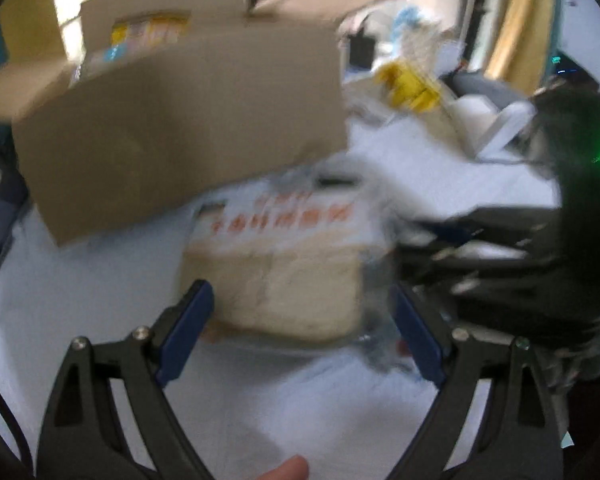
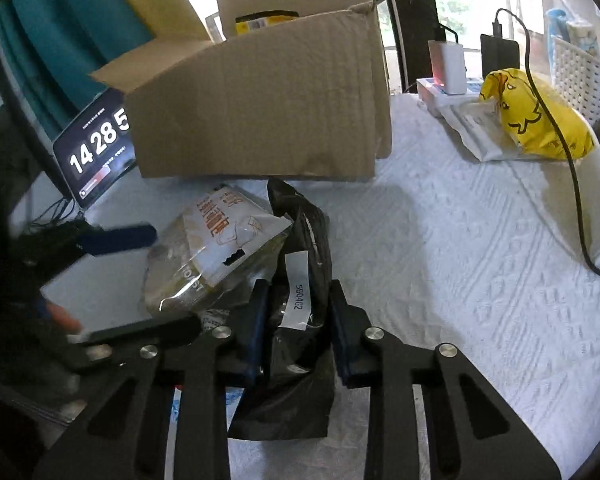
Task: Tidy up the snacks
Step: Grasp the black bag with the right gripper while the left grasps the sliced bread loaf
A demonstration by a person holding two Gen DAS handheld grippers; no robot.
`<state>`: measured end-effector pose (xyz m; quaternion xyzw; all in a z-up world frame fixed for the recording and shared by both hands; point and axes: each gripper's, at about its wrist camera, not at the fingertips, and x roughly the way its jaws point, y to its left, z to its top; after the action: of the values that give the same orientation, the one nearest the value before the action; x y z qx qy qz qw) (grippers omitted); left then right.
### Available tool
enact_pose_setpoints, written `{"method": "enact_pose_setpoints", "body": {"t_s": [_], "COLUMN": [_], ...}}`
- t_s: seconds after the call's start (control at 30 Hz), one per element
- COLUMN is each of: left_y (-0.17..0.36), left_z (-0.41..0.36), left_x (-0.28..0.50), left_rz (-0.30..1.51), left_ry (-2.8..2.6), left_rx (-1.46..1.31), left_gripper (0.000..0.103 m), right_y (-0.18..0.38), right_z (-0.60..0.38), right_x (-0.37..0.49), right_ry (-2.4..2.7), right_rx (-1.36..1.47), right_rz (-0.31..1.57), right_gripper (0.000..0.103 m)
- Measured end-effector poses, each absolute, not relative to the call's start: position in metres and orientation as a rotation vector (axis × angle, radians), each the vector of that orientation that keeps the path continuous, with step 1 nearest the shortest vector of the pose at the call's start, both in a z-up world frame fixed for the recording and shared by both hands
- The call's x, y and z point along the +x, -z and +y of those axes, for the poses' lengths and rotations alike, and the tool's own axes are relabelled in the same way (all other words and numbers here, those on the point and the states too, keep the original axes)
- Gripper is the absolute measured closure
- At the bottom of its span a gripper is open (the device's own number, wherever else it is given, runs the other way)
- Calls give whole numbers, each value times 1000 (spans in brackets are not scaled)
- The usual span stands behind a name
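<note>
While my right claw (image 2: pixel 298 316) clamps on the black packet (image 2: pixel 296 264), the bread bag (image 1: pixel 284 276) lies dead ahead of my left claw (image 1: pixel 300 300), between its jaws, which stand apart and off it. Its long axis runs crosswise. Left hand is nearer, pitched steeply down at the surface (image 2: pixel 460 264). The cardboard box (image 2: pixel 260 112) stands just behind both snacks.
</note>
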<state>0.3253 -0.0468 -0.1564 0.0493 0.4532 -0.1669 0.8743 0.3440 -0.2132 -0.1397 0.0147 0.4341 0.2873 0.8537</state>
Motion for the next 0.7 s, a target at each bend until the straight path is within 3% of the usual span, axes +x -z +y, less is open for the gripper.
{"method": "enact_pose_setpoints", "body": {"t_s": [0.5, 0.7], "left_y": [175, 148], "left_z": [69, 70], "left_x": [299, 300], "left_rz": [1018, 928], "left_ry": [83, 99], "left_rx": [-51, -103], "left_gripper": [13, 13], "right_y": [132, 128], "right_z": [-215, -228], "right_x": [330, 333], "right_ry": [-711, -663], "right_rx": [39, 80], "right_rz": [854, 820], "right_gripper": [74, 74]}}
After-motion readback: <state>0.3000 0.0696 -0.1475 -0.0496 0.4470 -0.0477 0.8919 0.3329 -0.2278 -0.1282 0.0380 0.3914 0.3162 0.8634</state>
